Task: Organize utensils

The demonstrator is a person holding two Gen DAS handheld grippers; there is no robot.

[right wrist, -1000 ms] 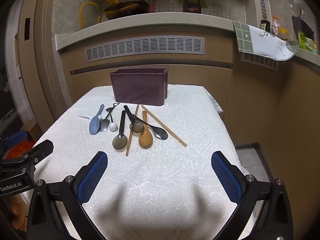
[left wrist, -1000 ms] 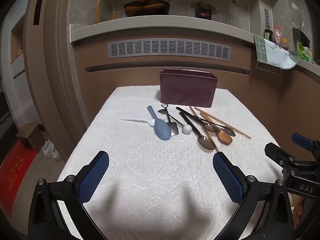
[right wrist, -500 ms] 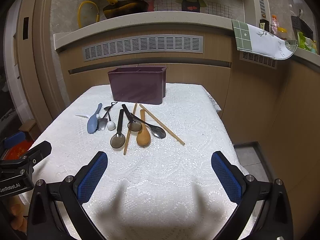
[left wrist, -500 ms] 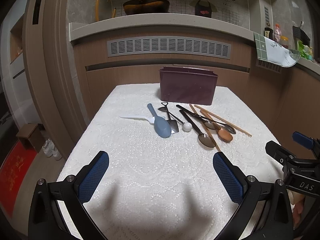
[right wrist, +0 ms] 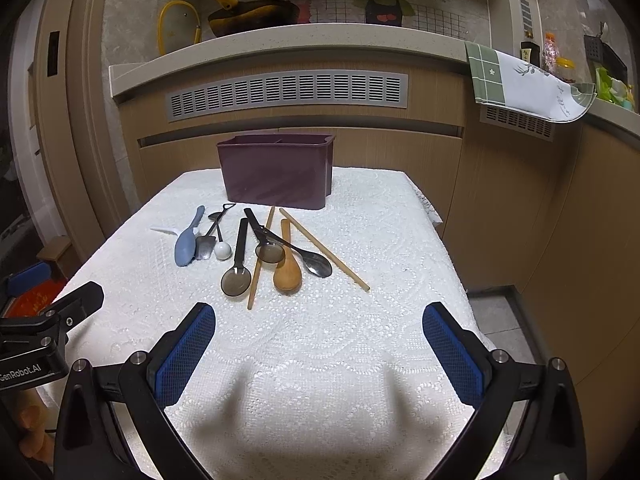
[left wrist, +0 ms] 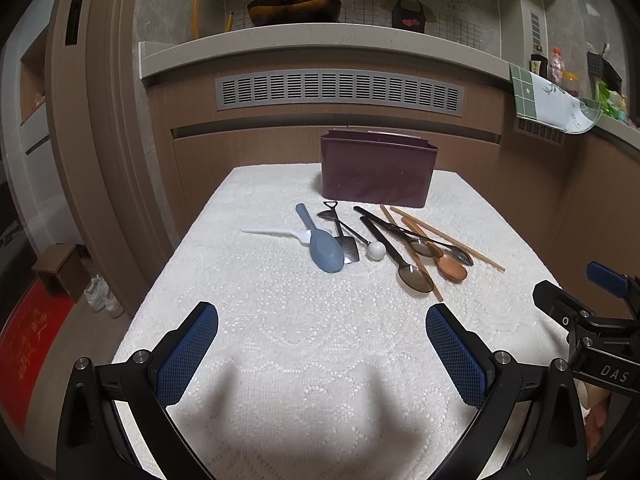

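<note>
Blue-padded left gripper (left wrist: 322, 354) and right gripper (right wrist: 320, 354) level, jaws wide, above tablecloth (right wrist: 360, 340)

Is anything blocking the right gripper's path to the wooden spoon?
Nothing visible does. The right gripper is open over bare tablecloth, with the wooden spoon ahead; a chopstick and metal spoon flank it.

A table with a bumpy white cloth (left wrist: 320, 340) is standing in front of a long brown counter (right wrist: 400, 152). A grey vent with many slits (left wrist: 340, 90) is running along the counter's front. A black pan with a yellow handle (right wrist: 248, 16) is sitting on the pale top. Cartoon cook pictures (left wrist: 408, 0) are decorating the grey tiled wall. A green and white towel (right wrist: 516, 80) is hanging over the edge. A red mat (left wrist: 28, 344) and white shoes (left wrist: 102, 296) are lying on the floor.
</note>
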